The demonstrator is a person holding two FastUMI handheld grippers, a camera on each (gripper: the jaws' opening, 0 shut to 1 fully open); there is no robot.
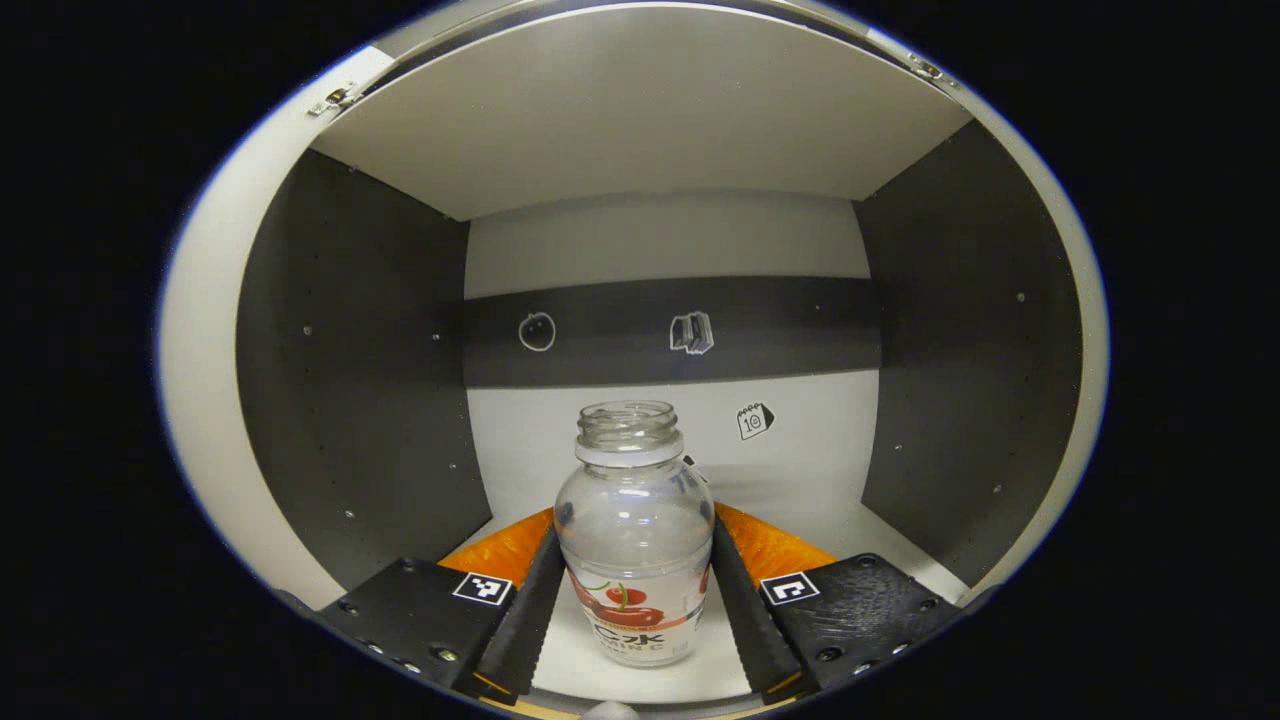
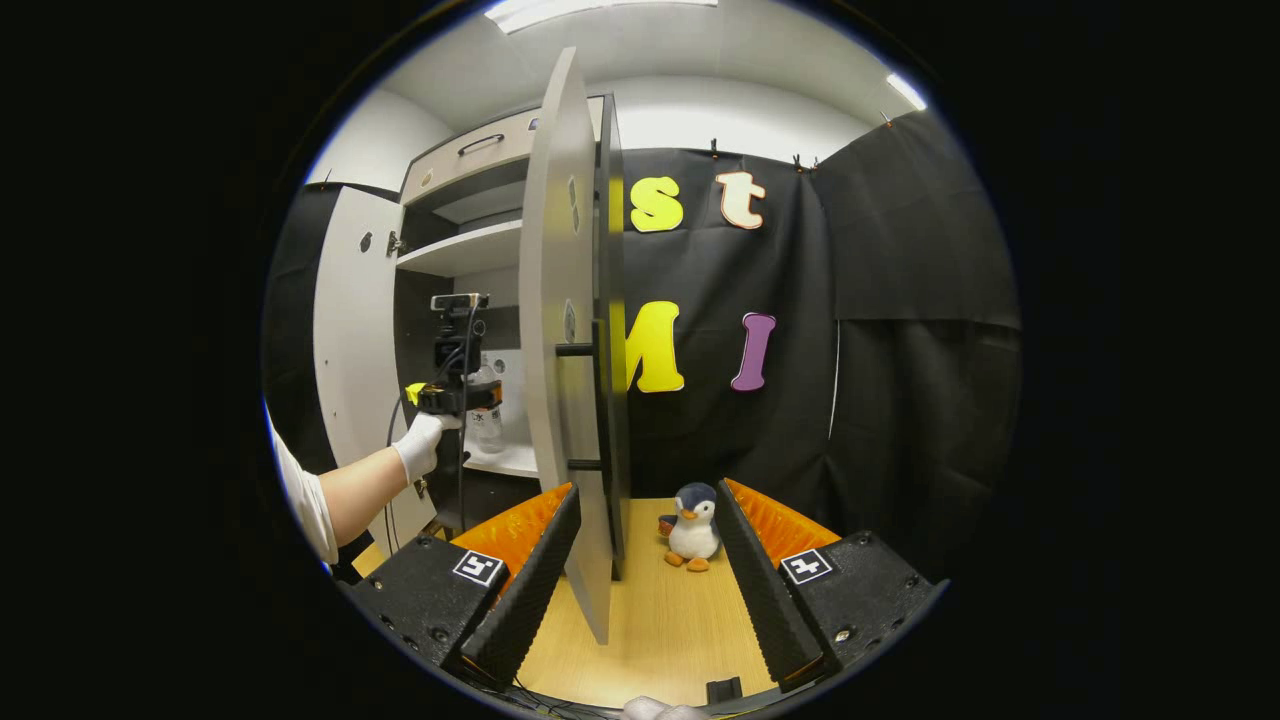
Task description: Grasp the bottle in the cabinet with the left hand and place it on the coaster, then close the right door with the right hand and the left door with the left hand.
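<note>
Two fingers of your left hand-held gripper (image 1: pixel 634 610) clenched on the capless bottle (image 1: pixel 634 545) on the cabinet shelf (image 1: pixel 900 530), cherry label unreadable, your right hand-held gripper (image 2: pixel 640 575) released, straddling the right door (image 2: pixel 560 330) edge.

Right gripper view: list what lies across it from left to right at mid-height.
Person's sleeve → gloved hand holding the left gripper → bottle in the cabinet → open right door → plush penguin on the table.

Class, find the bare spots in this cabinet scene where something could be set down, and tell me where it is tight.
Free: cabinet shelf beside the bottle; tabletop between the open right door and penguin toy. Tight: the left gripper flanks the bottle.
</note>
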